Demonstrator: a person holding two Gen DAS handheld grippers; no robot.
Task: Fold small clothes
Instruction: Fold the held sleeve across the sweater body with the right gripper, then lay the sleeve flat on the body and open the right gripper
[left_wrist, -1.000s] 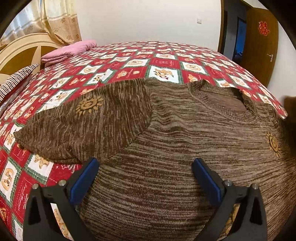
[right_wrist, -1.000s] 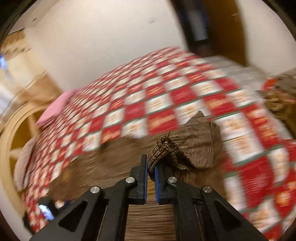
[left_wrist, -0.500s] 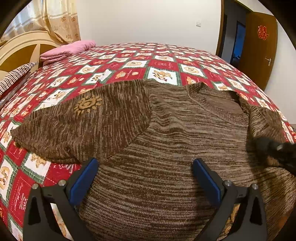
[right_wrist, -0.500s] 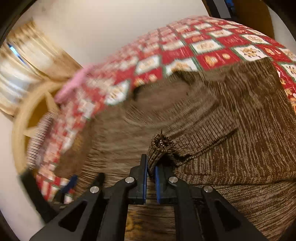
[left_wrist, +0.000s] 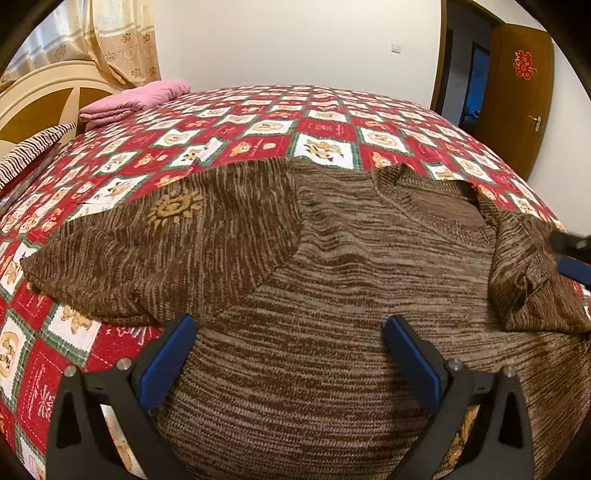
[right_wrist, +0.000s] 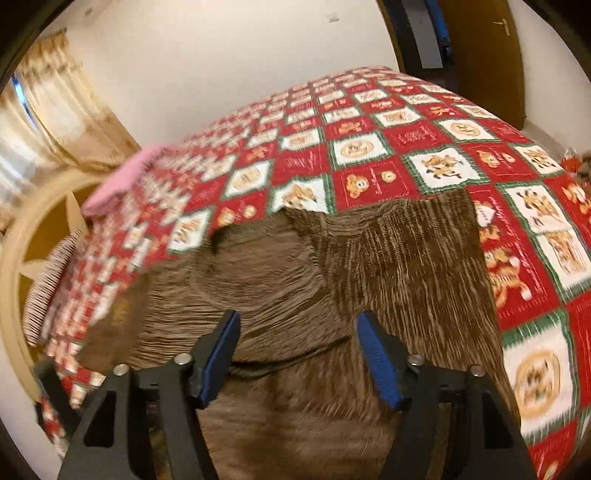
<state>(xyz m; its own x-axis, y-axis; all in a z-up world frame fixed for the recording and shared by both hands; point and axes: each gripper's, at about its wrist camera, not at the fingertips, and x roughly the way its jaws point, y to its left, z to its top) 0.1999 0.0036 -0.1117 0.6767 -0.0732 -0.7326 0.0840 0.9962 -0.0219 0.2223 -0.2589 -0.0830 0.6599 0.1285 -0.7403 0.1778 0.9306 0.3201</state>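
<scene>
Left gripper (left_wrist: 288, 345), bottom of the left wrist view: jaws wide apart, nothing between them, hovering over the lower body of the brown knit sweater (left_wrist: 332, 280). Right gripper (right_wrist: 297, 354), bottom of the right wrist view: jaws also apart, holding nothing, just above the knit.

Beyond the jaws, sweater spread face up across the red checked bedspread (left_wrist: 258, 125), filling the centre and lower part of both views. At the right of the left wrist view, right sleeve (left_wrist: 528, 273) laid inward over the body, with some bunching near its end. At the left of the same view, left sleeve (left_wrist: 147, 251) stretched out flat on the bedspread, not folded yet.

Further out, pink folded cloth (left_wrist: 136, 98) and curtain (left_wrist: 107, 40) in the upper left, wooden door (left_wrist: 517, 96) in the upper right.

Judged progress: early. One sleeve fold done, probably; right wrist view blurred, so neatness hard to confirm. Left to do: other sleeve inward, then body folded up from the hem.
</scene>
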